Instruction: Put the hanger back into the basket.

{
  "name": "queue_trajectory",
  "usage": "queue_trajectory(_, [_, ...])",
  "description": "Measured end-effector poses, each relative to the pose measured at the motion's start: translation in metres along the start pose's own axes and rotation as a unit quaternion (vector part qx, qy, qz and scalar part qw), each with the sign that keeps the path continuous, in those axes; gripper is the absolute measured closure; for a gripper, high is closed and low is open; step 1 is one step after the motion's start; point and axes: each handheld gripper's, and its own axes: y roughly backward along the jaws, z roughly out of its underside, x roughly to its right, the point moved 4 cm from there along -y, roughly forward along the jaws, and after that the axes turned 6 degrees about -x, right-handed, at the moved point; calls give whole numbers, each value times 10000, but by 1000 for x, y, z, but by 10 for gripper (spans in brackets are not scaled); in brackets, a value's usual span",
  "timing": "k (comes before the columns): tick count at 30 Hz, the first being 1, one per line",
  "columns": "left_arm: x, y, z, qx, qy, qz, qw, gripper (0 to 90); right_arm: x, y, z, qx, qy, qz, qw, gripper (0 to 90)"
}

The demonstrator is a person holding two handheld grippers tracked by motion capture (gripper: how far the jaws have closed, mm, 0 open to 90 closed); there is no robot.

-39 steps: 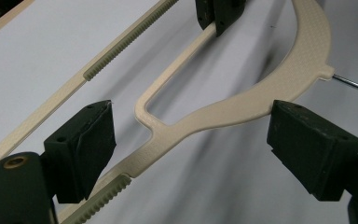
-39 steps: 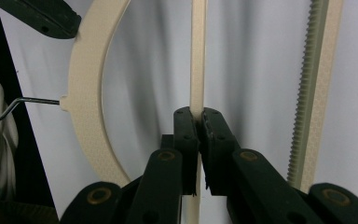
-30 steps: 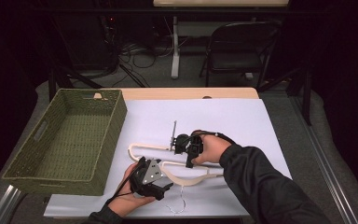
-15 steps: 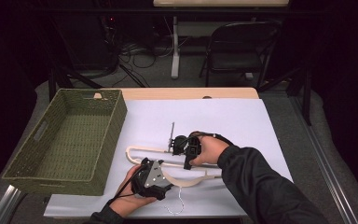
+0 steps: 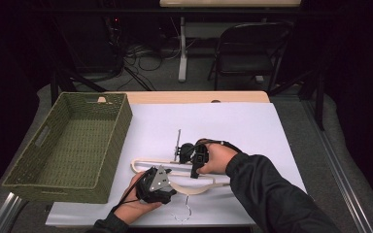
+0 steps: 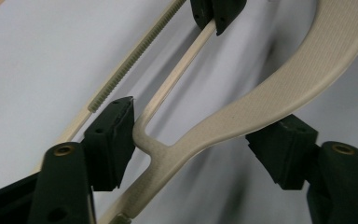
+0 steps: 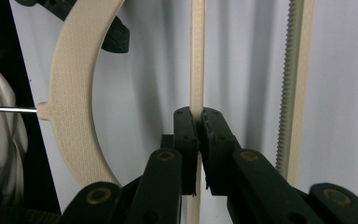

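Fixed high view: above the near edge of the table (image 5: 252, 126), looking forward and down, far enough to take in the basket (image 5: 73, 145). Left gripper view: very close, along its jaws, across the cream hanger (image 6: 242, 116). Right gripper view: equally close, along the hanger's thin bar. Shared by all three: hanger and white tabletop.

Basket (image 5: 73, 145) on the left of the bench (image 5: 243, 126); hanger (image 5: 194, 182) on the bench to its right, toward the near edge (hook (image 5: 183, 213) nearest the person). Left gripper (image 5: 156, 185) at the hanger's near side, right gripper (image 5: 194, 154) behind it. Chair (image 5: 247, 48) beyond the bench.
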Motion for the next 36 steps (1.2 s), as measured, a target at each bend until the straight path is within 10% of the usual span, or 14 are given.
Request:
queue_trajectory(18, [-10, 2, 3, -80, 339, 90, 9994, 565, -2, -6, 0, 179, -65, -22, 9998, 829])
queue_trajectory(36, [-17, 4, -5, -236, 423, 261, 9985, 582, -21, 40, 50, 1009, -264, 523, 9932, 724])
